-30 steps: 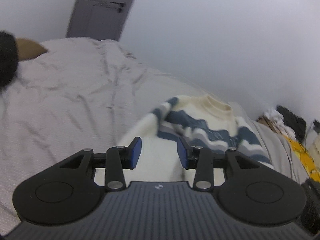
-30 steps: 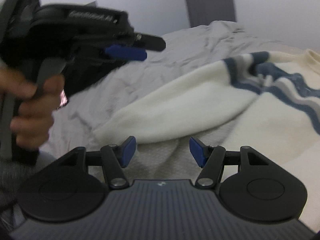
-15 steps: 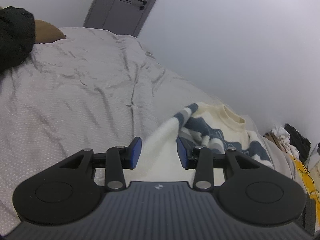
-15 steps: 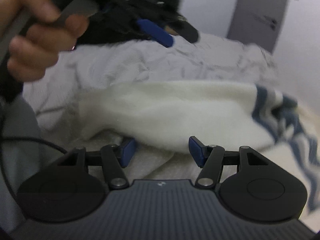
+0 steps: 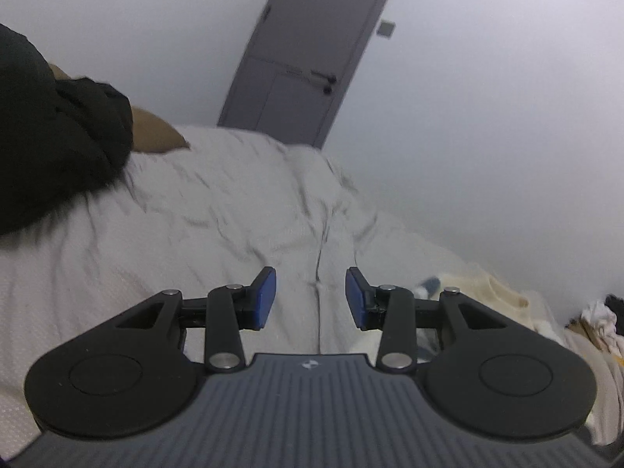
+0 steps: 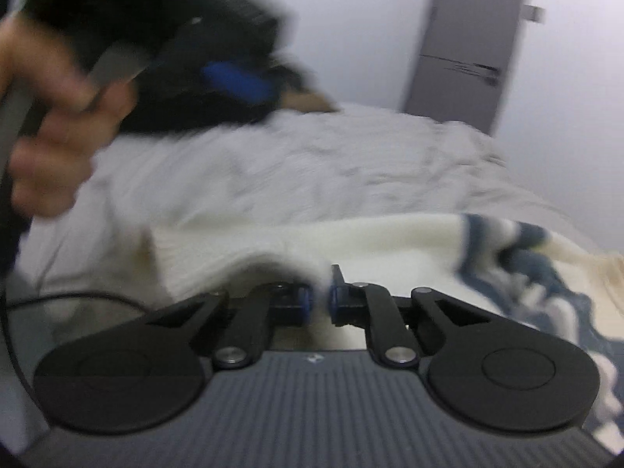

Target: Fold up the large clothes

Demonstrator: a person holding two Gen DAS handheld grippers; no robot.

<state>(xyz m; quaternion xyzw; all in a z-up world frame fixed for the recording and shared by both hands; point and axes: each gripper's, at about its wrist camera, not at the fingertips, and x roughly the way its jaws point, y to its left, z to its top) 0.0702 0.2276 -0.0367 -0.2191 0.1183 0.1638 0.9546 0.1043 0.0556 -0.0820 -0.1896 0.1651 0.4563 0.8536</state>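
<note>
A cream sweater [image 6: 351, 234] with blue and grey stripes lies spread on the grey bed sheet [image 6: 351, 163]. My right gripper [image 6: 319, 300] sits at the sweater's near edge. Its jaws are closing, and a fold of cream fabric is pinched between the blue pads. In the left wrist view only the sweater's collar [image 5: 487, 284] shows, low at the right. My left gripper [image 5: 311, 298] hovers open over bare sheet with nothing between its fingers. The right wrist view shows it blurred at upper left [image 6: 234, 82], held by a hand [image 6: 50, 148].
A black garment [image 5: 50, 148] and a brown pillow [image 5: 156, 132] lie at the bed's far left. A grey door [image 5: 304, 70] stands behind the bed in a white wall. Loose clothes [image 5: 596, 319] are piled at the right. A thin black cable [image 6: 78, 296] hangs at the left.
The right gripper's jaws came together on the sweater's edge. The left gripper swung away from the sweater, and its view now faces bare sheet and the door.
</note>
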